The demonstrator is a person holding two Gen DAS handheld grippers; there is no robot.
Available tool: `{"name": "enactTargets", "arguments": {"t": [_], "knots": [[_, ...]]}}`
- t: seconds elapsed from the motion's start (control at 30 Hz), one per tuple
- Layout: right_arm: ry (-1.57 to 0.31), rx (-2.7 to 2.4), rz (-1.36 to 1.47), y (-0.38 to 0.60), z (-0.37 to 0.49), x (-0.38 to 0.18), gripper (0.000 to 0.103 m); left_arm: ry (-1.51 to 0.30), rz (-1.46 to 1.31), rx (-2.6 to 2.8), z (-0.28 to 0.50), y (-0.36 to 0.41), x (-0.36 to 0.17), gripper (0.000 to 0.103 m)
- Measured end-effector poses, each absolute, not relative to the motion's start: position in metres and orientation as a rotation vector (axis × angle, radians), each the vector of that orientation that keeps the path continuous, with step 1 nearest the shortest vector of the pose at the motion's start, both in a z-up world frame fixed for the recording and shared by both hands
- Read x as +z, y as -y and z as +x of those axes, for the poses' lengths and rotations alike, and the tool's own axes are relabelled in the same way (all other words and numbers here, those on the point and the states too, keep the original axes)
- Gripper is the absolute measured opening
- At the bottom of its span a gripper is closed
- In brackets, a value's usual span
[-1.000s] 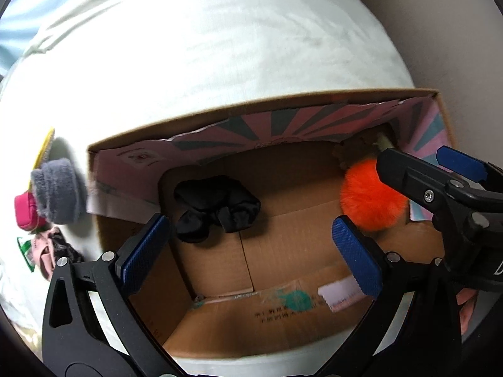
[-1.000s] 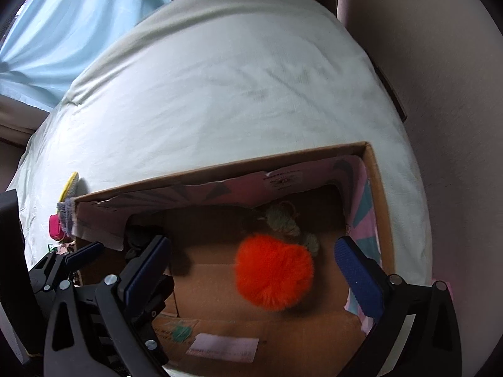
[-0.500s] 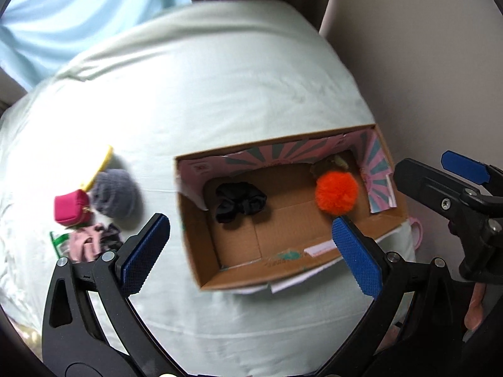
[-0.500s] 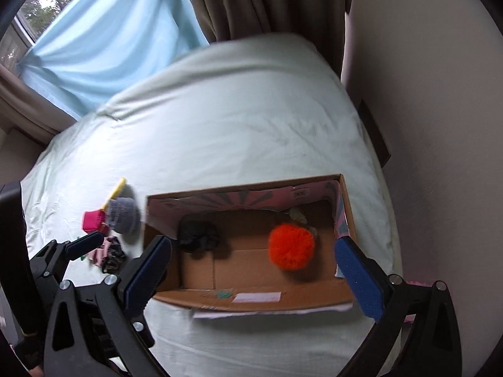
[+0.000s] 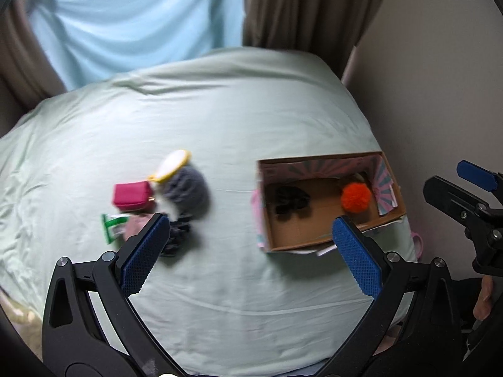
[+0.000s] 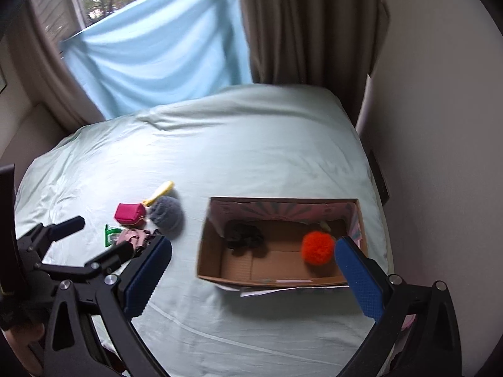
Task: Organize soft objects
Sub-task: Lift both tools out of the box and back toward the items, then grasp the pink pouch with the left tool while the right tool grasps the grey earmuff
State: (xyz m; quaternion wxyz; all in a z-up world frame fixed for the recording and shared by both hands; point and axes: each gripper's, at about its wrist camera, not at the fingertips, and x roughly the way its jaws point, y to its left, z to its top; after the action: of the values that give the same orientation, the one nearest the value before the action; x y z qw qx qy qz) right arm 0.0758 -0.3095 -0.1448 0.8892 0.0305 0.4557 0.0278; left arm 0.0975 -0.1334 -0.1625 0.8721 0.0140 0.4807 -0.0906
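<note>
An open cardboard box [image 5: 389,216] [image 6: 209,264] lies on the bed at the right. Inside it rest an orange pompom [image 5: 356,197] [image 6: 317,247] and a black scrunchie [image 5: 290,202] [image 6: 245,240]. Left of the box sits a loose pile: a grey fuzzy ball [image 5: 187,188] [image 6: 166,213], a magenta pouch [image 5: 131,195] [image 6: 129,214], a yellow-rimmed oval item [image 5: 171,166] [image 6: 158,193], a pink scrunchie [image 5: 136,224] [image 6: 129,237] and a green-edged packet [image 5: 110,224] [image 6: 110,235]. My left gripper [image 5: 248,251] and right gripper [image 6: 251,276] hover high above the bed, both open and empty.
The pale green bedsheet [image 5: 220,119] [image 6: 235,144] covers a bed against a beige wall [image 6: 440,125] at the right. Brown curtains [image 6: 301,25] and a light blue cloth [image 6: 151,53] hang behind. A hand [image 5: 482,301] holds the right gripper's handle.
Both grippers have pulled up and back from inside the box. The view widened from the box interior to the whole bed; the pompom stays in the box.
</note>
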Motion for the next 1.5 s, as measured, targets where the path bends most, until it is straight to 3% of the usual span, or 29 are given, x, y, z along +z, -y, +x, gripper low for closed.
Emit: {"name": "enactTargets", "arguments": {"t": [0.37, 0.77, 1.1, 1.5], "knots": [[-0.869, 0.103, 0.075, 0.229, 0.048, -0.133, 0.103, -0.948, 0.012, -0.169, 0.078, 0.036, -0.155, 0.103], [-0.884, 0.119, 0.121, 0.138, 0.091, -0.155, 0.103, -0.962, 0.084, -0.205, 0.117, -0.052, -0.179, 0.103], [-0.94, 0.112, 0.186, 0.082, 0.155, -0.227, 0.103, -1.022, 0.207, -0.285, 0.19, -0.111, -0.25, 0.102], [-1.088, 0.096, 0.201, 0.057, 0.231, -0.335, 0.103, -1.118, 0.374, -0.441, 0.275, -0.115, -0.367, 0.101]]}}
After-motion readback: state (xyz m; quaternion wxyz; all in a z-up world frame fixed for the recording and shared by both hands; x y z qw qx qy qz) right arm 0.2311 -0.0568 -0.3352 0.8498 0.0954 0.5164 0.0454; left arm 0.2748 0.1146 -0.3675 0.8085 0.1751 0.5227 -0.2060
